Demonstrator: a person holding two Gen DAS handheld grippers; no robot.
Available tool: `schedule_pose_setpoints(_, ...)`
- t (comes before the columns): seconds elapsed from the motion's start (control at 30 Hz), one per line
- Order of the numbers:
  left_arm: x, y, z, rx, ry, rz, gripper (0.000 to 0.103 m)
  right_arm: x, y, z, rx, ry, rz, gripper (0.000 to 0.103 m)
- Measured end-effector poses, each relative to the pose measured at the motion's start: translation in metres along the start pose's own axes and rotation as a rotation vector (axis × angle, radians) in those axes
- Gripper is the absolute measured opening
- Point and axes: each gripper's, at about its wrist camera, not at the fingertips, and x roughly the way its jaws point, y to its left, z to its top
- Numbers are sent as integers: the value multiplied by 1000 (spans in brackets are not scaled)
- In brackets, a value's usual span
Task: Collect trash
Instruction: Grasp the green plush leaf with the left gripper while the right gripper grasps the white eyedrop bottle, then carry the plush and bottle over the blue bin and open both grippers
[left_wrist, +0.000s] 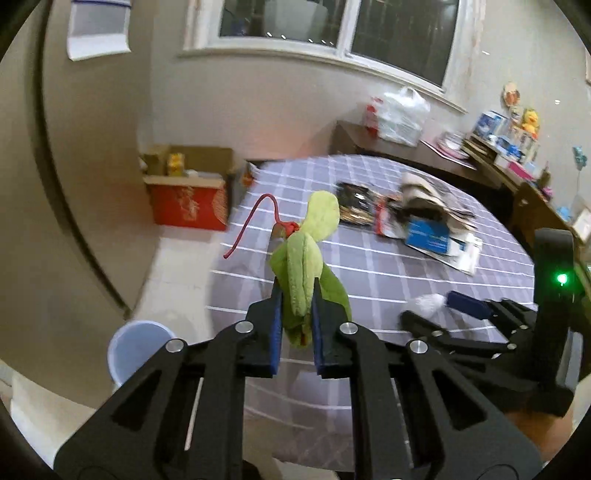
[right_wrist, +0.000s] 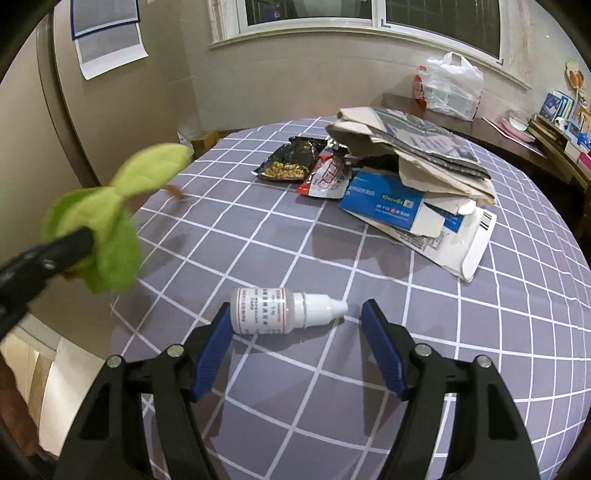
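My left gripper (left_wrist: 296, 291) is shut on a green plush leaf toy (left_wrist: 308, 266) with a red cord (left_wrist: 255, 218), held above the table's left edge. It also shows in the right wrist view (right_wrist: 107, 225) at the left. My right gripper (right_wrist: 295, 314) is open, its fingers on either side of a small white dropper bottle (right_wrist: 280, 310) lying on the purple checked tablecloth (right_wrist: 258, 240). The bottle shows blurred in the left wrist view (left_wrist: 428, 304). A black snack wrapper (right_wrist: 291, 160), a red-white wrapper (right_wrist: 327, 177), a blue box (right_wrist: 388, 201) and torn paper (right_wrist: 417, 144) lie farther back.
A pale blue bin (left_wrist: 138, 349) stands on the floor below the table's left edge. A red cardboard box (left_wrist: 188, 195) sits by the wall. A white plastic bag (right_wrist: 452, 86) lies on a dark sideboard (right_wrist: 509, 138) behind the table.
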Motion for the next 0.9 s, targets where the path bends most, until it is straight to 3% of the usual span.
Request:
schedule_pose_setpoints(0.13,-2,17,1,-13,-10,43,13,4,2,5,7,7,0,77)
schedule_pose_setpoints(0.17,-2,21,1,-24,-10,47,13,4,3,6,0,5,-20,73)
schedule_pose_setpoints(0.2,-2,26,0,-38,-8,50,13,3,4,6,-2,-6,-49,61)
schedule_pose_setpoints(0.47,-6,60,-5,-104,-18,49,13,-6,28,12,-29,-48,-24,61)
schedule_pose_setpoints(0.67,-20,116,-11,-188,-38,107,13,-21,99,34,-115,-107,153,61)
schedule_pose_setpoints(0.9,-37,220,-35,-319,-9,338,13,-1,214,53,-272,-100,362,61)
